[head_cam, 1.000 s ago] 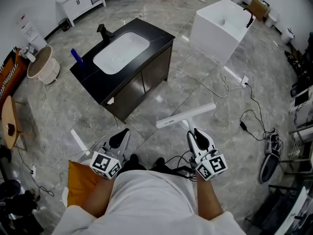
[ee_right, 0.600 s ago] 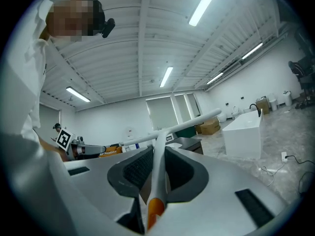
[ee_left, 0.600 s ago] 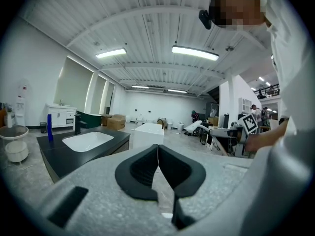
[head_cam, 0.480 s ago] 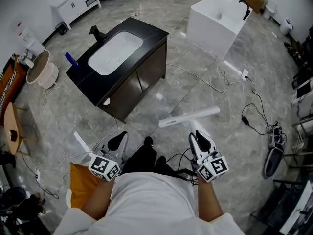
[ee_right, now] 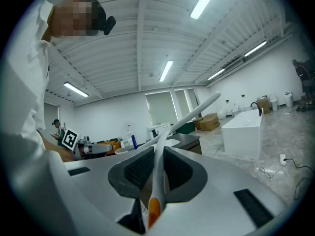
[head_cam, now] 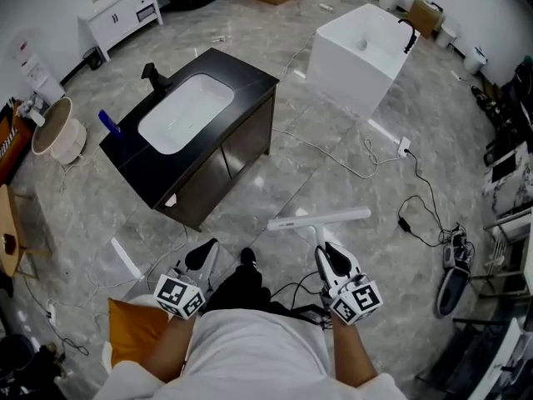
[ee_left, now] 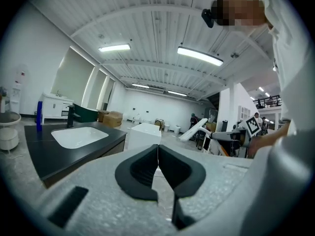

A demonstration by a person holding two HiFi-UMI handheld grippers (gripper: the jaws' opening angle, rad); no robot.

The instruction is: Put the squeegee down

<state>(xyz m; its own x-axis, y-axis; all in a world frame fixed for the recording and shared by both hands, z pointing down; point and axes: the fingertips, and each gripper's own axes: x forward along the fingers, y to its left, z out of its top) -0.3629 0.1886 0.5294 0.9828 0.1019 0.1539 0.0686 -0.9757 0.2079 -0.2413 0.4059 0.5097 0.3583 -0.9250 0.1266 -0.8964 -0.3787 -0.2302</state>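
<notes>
The squeegee [head_cam: 319, 220] is white and T-shaped, its long blade held about level above the grey marble floor. Its handle runs back between the jaws of my right gripper [head_cam: 328, 255], which is shut on it. In the right gripper view the handle [ee_right: 158, 168] passes through the right gripper [ee_right: 156, 154], with its orange end nearest the camera. My left gripper [head_cam: 204, 253] is low at the left, apart from the squeegee. In the left gripper view the left gripper [ee_left: 157, 154] has its jaws touching and empty, and the squeegee [ee_left: 197, 128] shows at the right.
A black vanity [head_cam: 250, 82] with a white sink, black faucet [head_cam: 154, 75] and blue bottle [head_cam: 108, 122] stands ahead to the left. A white block basin [head_cam: 362, 44] stands ahead to the right. Cables [head_cam: 379, 161] trail across the floor. An orange cushion [head_cam: 133, 327] lies by my left side.
The vanity and white basin have slid up and left in the head view. The squeegee blade has levelled out and stays in the right gripper. The left gripper stays shut.
</notes>
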